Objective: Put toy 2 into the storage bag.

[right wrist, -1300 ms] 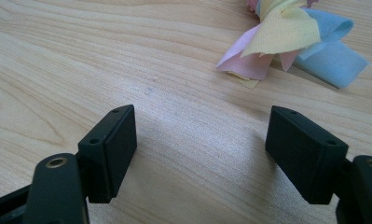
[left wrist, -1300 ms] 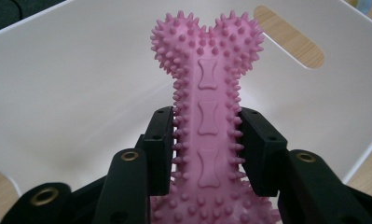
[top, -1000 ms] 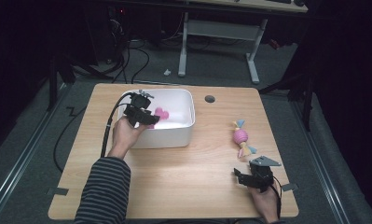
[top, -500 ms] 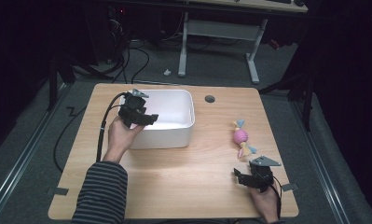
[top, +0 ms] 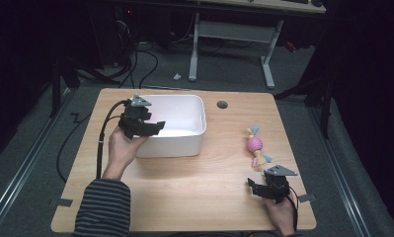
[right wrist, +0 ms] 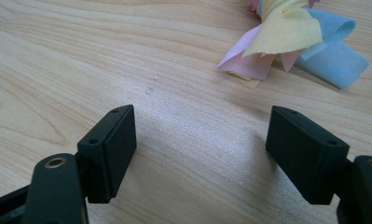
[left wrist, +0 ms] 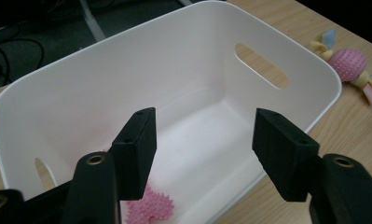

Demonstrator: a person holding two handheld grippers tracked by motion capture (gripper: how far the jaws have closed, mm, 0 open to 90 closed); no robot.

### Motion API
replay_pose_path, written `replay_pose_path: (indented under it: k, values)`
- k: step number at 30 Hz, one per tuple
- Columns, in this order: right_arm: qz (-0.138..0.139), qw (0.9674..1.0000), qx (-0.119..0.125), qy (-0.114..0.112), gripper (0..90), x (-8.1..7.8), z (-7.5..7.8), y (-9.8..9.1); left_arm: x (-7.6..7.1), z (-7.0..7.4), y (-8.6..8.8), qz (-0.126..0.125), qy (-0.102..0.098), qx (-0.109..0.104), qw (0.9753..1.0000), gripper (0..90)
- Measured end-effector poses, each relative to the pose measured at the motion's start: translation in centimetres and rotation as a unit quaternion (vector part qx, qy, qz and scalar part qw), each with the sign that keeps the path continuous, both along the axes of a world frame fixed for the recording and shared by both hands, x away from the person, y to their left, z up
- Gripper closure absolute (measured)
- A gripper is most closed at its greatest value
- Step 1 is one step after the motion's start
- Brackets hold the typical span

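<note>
One pink spiky toy (left wrist: 151, 207) already down in the white bin (top: 197, 136), at its near corner under the left tongs (left wrist: 204, 149). One more left out on the bench (top: 194, 187): a pink ball toy with pastel cloth tails (top: 256, 146), right of the bin and well apart from it, just ahead of the right tongs (top: 250, 186). So roughly halfway by the look of it: first toy binned, second not yet picked up.

Left tongs about half open, jaws having just been opening, nothing between them; raised over the bin's left rim, tilted down and across into the bin, left hand (top: 123, 150) gripping from below with the striped sleeve (top: 103, 207) coming up from the bench's near edge. Right tongs (right wrist: 200, 154) wide open and empty, low over the wood near the front right corner, aimed at the cloth tails (right wrist: 291, 42) close ahead.
</note>
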State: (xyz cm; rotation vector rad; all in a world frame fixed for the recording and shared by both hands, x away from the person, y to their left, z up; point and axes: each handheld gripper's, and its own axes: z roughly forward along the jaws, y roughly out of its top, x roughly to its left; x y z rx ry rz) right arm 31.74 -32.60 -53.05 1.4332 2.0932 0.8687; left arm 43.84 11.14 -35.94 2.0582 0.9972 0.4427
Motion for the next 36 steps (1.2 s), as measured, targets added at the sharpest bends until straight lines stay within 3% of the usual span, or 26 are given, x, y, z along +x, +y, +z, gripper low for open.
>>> replay_pose_path:
  k: [14,18,36]
  values:
    - [0.000,1.0000,0.000,0.000,24.5,0.0,0.0,0.0,-2.6,0.5,2.2,0.012,-0.021,-0.012,0.9996,37.9]
    - [0.000,1.0000,0.000,0.000,24.5,0.0,0.0,0.0,-3.5,0.4,3.0,0.017,-0.026,-0.027,0.9992,37.6]
    - [-0.001,1.0000,0.000,0.000,24.5,0.0,0.0,0.0,-6.2,-1.1,5.4,0.031,-0.033,-0.044,0.9980,36.7]
